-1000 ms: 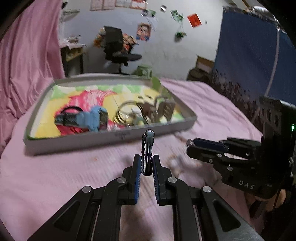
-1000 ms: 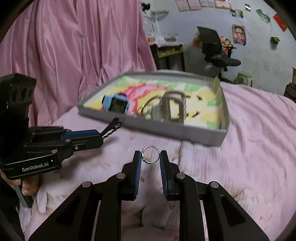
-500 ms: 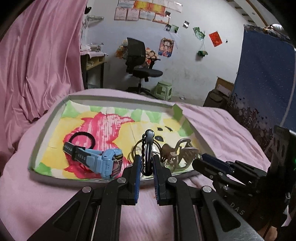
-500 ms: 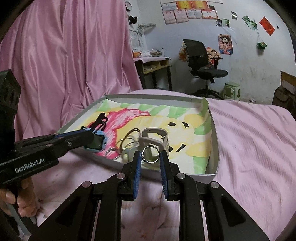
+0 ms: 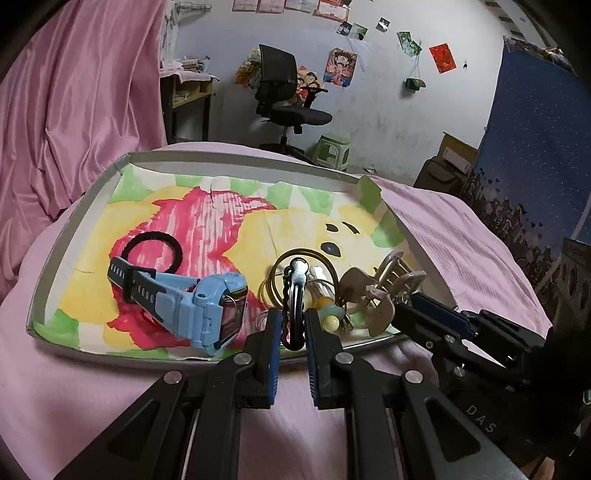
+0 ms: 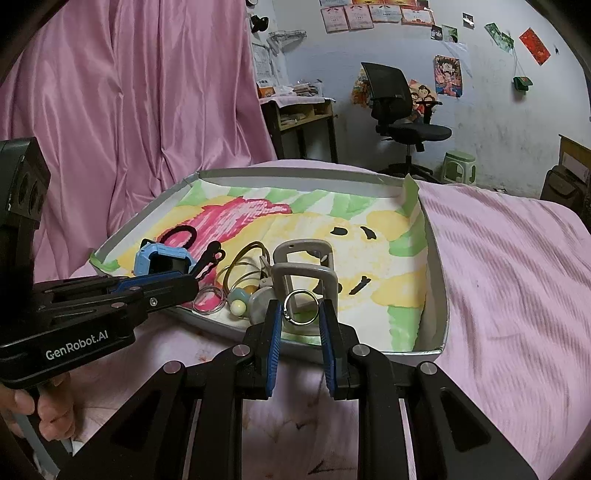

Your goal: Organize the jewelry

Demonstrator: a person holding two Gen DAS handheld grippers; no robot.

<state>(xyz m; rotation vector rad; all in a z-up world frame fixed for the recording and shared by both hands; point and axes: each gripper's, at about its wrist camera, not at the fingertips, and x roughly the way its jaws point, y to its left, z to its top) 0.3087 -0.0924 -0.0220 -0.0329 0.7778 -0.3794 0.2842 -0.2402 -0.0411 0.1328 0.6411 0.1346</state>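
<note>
On the pink bedspread [image 6: 517, 277] lies a shallow grey cardboard tray [image 5: 236, 158] holding a blue plastic watch [image 5: 207, 306]. Over its near rim, the left gripper [image 5: 293, 326] pinches a black wavy hair clip [image 5: 293, 295]; the right gripper [image 6: 301, 314] clamps a thin silver ring [image 6: 301, 306].

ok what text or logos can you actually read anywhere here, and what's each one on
"GenRobot.AI": white lettering on the side of the left gripper body, in the right wrist view.
"DAS": pale letters on the right gripper body, in the left wrist view; possibly part of a longer word.
Certificates and posters on the back wall: print too small and blurred to read.
Blue watch: no legible digits or brand.
</note>
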